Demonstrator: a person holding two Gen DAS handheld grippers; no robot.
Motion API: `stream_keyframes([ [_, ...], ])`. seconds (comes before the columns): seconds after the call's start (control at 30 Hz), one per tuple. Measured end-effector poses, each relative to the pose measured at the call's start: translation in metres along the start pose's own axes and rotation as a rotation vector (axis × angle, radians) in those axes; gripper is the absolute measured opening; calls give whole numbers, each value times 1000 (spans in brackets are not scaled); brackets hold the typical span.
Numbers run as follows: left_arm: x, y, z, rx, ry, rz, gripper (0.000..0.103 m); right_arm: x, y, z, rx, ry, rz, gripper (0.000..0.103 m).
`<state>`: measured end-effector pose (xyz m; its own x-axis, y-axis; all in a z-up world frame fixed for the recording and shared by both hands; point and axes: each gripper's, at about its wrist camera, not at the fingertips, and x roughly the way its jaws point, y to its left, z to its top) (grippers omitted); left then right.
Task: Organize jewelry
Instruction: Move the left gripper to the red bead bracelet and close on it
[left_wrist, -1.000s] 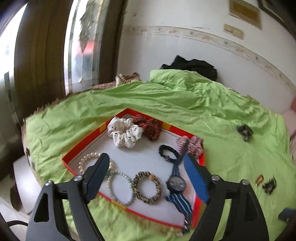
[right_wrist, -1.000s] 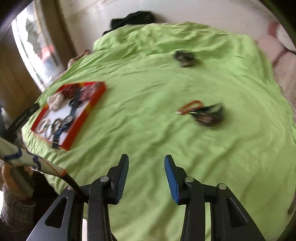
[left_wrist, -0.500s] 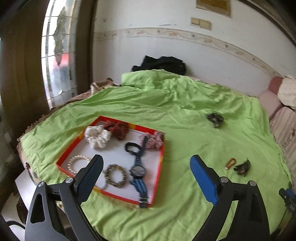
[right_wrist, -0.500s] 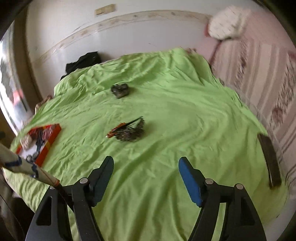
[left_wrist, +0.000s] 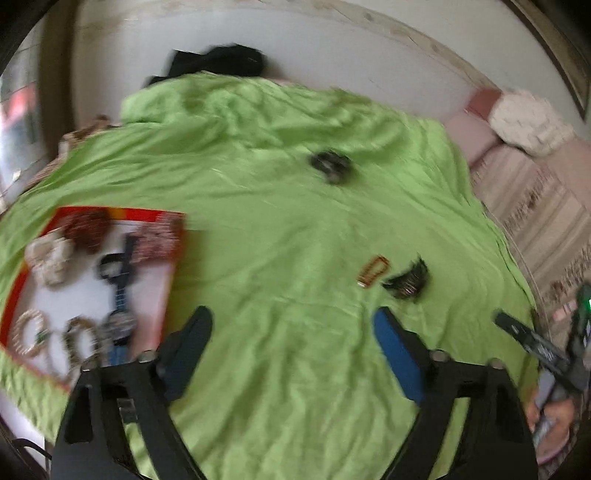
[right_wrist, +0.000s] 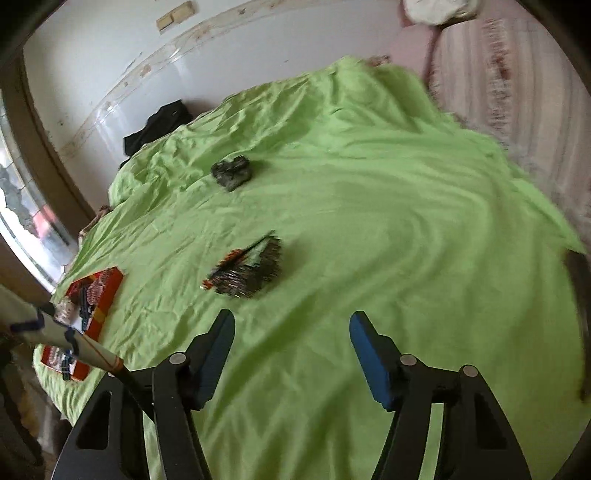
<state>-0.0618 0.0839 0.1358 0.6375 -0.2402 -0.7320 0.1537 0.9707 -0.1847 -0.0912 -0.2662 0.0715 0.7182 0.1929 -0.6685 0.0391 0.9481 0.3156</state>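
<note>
Right now your left gripper (left_wrist: 291, 332) hangs over bare green sheet (left_wrist: 280, 229) with nothing between its jaws, which stand wide and are closing. Your right gripper (right_wrist: 291, 336) is the same: empty, fairly wide, jaws narrowing over bare sheet.

Take the red tray (left_wrist: 162, 291) as your landmark. In the left wrist view it lies just left of the left gripper and already holds bracelets (left_wrist: 79, 338), a blue-strapped watch (left_wrist: 118, 314) and scrunchies (left_wrist: 48, 258). Right of the tray, well apart from it, lie an orange clip (left_wrist: 373, 271) and, just beside that, a dark comb-like hair clip (left_wrist: 408, 282); blur hides whether the two touch. Farther from the tray, toward the wall, sits a dark clip (left_wrist: 330, 166) on its own.

By my reading, you are between picks: part of the set is in the tray and three loose pieces remain on the sheet. The orange clip and its dark neighbour are nearest, ahead of your right gripper (right_wrist: 243, 271). The next move calls for lowering onto one piece only, jaws wide enough to straddle it, and pinching it without bunching the sheet.
</note>
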Motion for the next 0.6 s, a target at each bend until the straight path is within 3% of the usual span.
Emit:
stream_keyframes([
  [0.1,33,-26,4,63,68,-55,62,26,8,18,-32,11,22,67],
  [0.3,102,-82,0,281,175,-98,61,52,-7,31,-7,-23,60,67],
  [0.43,142,-97,7,362,213,-98,59,70,-31,22,56,25,75,67],
  [0.57,180,-103,16,407,259,-96,34,81,-42,24,89,49,88,67],
  [0.6,190,-105,18,416,268,-95,33,83,-41,25,85,48,85,67],
])
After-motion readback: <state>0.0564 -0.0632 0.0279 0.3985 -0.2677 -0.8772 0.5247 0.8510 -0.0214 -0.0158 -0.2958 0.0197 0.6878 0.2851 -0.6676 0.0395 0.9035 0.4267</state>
